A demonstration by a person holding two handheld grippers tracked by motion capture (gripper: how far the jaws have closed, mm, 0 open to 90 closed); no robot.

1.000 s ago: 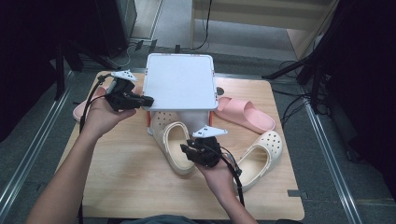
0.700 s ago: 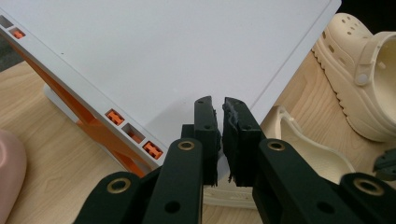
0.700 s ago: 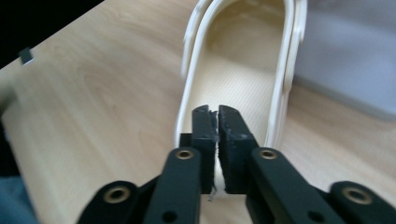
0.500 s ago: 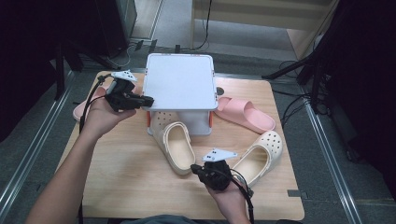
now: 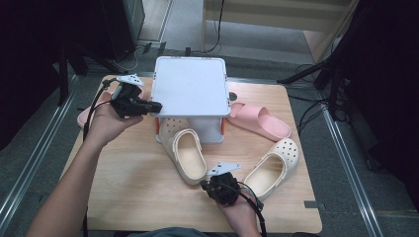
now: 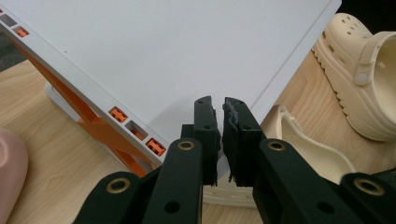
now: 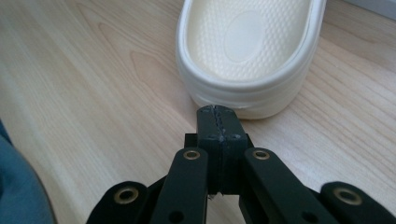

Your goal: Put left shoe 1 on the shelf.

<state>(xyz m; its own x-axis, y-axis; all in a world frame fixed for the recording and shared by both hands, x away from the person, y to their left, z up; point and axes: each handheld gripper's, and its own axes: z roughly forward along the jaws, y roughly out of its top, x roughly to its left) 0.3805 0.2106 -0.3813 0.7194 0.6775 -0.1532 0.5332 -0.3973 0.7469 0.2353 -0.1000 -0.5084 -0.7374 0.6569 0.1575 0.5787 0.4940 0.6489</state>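
A white rack (image 5: 190,91) with orange struts stands at the back middle of the wooden table (image 5: 123,177). My left gripper (image 5: 157,105) is held level at the rack's left edge. In the left gripper view its jaws (image 6: 218,106) are shut but for a sliver, with nothing between them, over the rack's top (image 6: 163,56). A cream clog (image 5: 188,155) lies in front of the rack, its toe under it. My right gripper (image 5: 204,183) is just off that clog's heel (image 7: 247,51). In the right gripper view the gripper (image 7: 217,112) is shut and empty.
A second cream clog (image 5: 276,160) lies to the right of my right hand. One pink slide (image 5: 259,121) rests right of the rack, another (image 5: 89,112) behind my left hand. Dark stands and cables surround the table.
My right gripper has drawn back from the cream clog's heel toward the table's near edge and has shut. The clog stays put. The left hand has not moved.
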